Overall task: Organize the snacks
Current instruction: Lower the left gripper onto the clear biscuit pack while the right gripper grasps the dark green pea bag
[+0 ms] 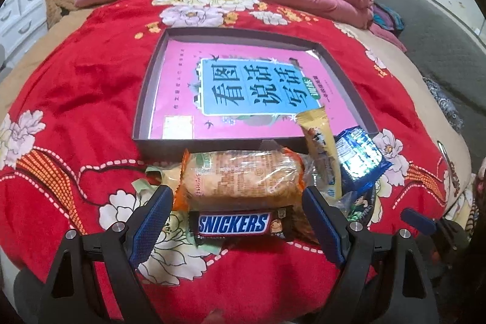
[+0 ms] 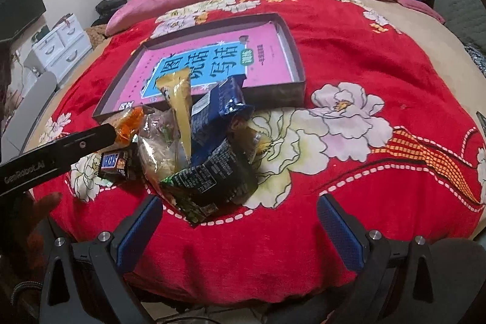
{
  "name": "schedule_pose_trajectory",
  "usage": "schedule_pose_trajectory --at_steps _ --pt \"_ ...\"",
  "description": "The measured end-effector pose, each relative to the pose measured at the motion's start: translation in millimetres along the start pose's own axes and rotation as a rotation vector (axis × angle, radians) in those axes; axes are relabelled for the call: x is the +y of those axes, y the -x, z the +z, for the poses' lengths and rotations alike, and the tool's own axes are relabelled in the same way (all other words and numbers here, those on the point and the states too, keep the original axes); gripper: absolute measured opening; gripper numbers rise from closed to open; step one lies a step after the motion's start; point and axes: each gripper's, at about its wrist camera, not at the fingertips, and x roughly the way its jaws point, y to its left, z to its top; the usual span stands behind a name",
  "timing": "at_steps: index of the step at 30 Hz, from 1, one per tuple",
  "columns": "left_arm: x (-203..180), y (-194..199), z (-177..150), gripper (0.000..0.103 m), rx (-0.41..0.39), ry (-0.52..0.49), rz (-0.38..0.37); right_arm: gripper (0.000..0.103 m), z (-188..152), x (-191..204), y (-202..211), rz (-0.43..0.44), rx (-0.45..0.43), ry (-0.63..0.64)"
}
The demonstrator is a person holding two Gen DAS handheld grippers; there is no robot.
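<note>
The work is at its beginning, I judge: the snacks lie in one pile on the red blanket [image 1: 76, 87] of the bed, against the near wall of the box [image 1: 145, 99], and none lies fully inside it.

Starting at the left of the left wrist view, the left gripper [image 1: 237, 211] has its jaws spread wide, with nothing pinched. Between them lies the Snickers bar [image 1: 234, 223], flat on the blanket, and just behind it, touching, is the orange bread pack [image 1: 243, 178]. The bar seems to be the first thing to take. The next move, as I see it, is to lower the jaws around the bar, press them together on its two ends and carry it over the near wall.

More to the right, the yellow stick pack [image 1: 319, 141] leans over the box wall, and the blue cookie pack [image 1: 361, 157] lies beside it. In the right wrist view a dark green packet [image 2: 209, 181] is nearest to the right gripper [image 2: 240, 220], whose jaws are also spread and hold nothing.

A pink book [image 1: 188, 81] covers the bottom of the box. The bread pack presses close on the bar and may shift with it.
</note>
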Motion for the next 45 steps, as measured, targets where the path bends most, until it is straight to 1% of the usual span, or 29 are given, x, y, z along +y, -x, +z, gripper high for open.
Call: schedule_pose_trajectory --at_steps 4,9,13,15,16,18,20,21,23,25,29,31,32,36,39,42,45 --pt "6 -12 2 0.087 0.036 0.036 -0.019 0.102 2 3 -6 0.002 0.013 0.019" --pt "14 -18 8 0.087 0.049 0.078 -0.044 0.102 6 3 -14 -0.002 0.016 0.025" --pt "13 -20 13 0.087 0.062 0.117 -0.084 0.102 7 6 -23 -0.011 0.042 0.048" --pt "12 -22 15 0.087 0.066 0.123 -0.089 0.102 7 8 -25 -0.021 0.048 0.064" --pt "11 -23 15 0.087 0.067 0.124 -0.089 0.100 7 9 -25 -0.025 0.044 0.071" --pt "11 -24 17 0.087 0.069 0.136 -0.097 0.092 8 10 -25 -0.019 0.037 0.081" --pt "11 -25 20 0.087 0.073 0.146 -0.097 0.076 9 10 -25 -0.008 0.036 0.090" --pt "11 -27 21 0.087 0.078 0.156 -0.099 0.072 9 11 -26 0.008 0.039 0.095" --pt "12 -28 24 0.087 0.082 0.184 -0.107 0.062 9 12 -27 0.031 0.047 0.104" --pt "13 -28 27 0.087 0.092 0.212 -0.122 0.061 10 12 -27 0.041 0.046 0.107" --pt "11 -25 27 0.087 0.087 0.226 -0.154 0.055 11 7 -25 0.069 0.034 0.084" --pt "9 -22 28 0.087 0.080 0.229 -0.185 0.053 12 5 -24 0.076 0.035 0.073" --pt "9 -22 28 0.087 0.080 0.231 -0.187 0.053 12 5 -24 0.079 0.035 0.070" --pt "11 -31 32 0.087 0.097 0.252 -0.176 0.053 12 3 -26 0.085 0.040 0.064" --pt "6 -36 35 0.087 0.110 0.258 -0.162 0.053 13 2 -26 0.089 0.043 0.058" --pt "-4 -38 37 0.087 0.109 0.238 -0.132 0.054 13 2 -28 0.090 0.046 0.053" --pt "-11 -42 40 0.087 0.121 0.228 -0.110 0.057 14 0 -31 0.089 0.049 0.040"
